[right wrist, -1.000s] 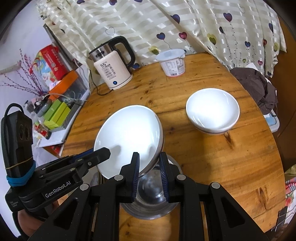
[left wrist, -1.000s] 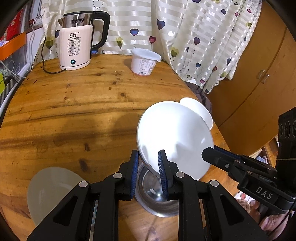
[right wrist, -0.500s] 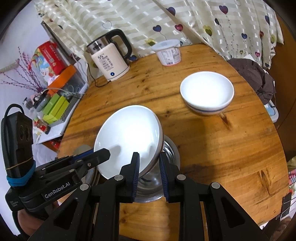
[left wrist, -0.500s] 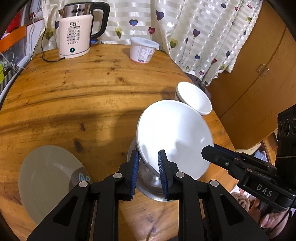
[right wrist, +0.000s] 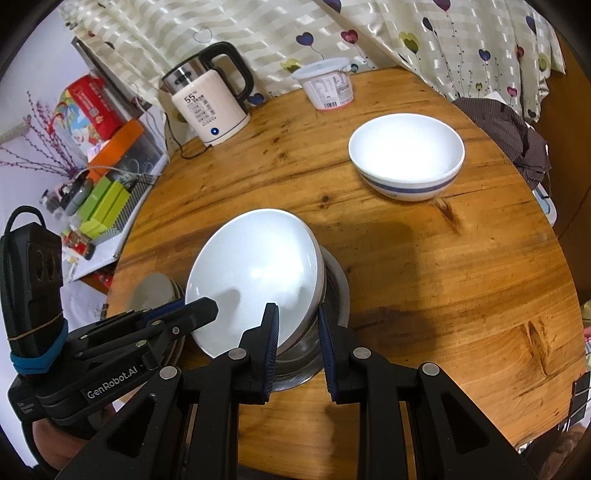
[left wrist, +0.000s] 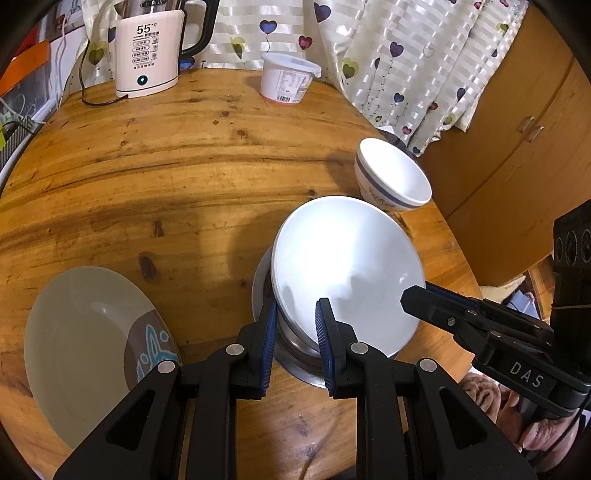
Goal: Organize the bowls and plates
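Centre of table: bare wood, wide open.
12 o'clock: kettle with trailing cord, tub beside it, both against the curtain.
2 o'clock: striped bowl near the edge.
8 o'clock: patterned plate fills that corner.
Near edge: steel bowl under the white plate, both grippers crowd it.

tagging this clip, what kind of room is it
Probably a home dining or kitchen corner: a round wooden table with an electric kettle, heart-print curtains and wooden cabinet doors.
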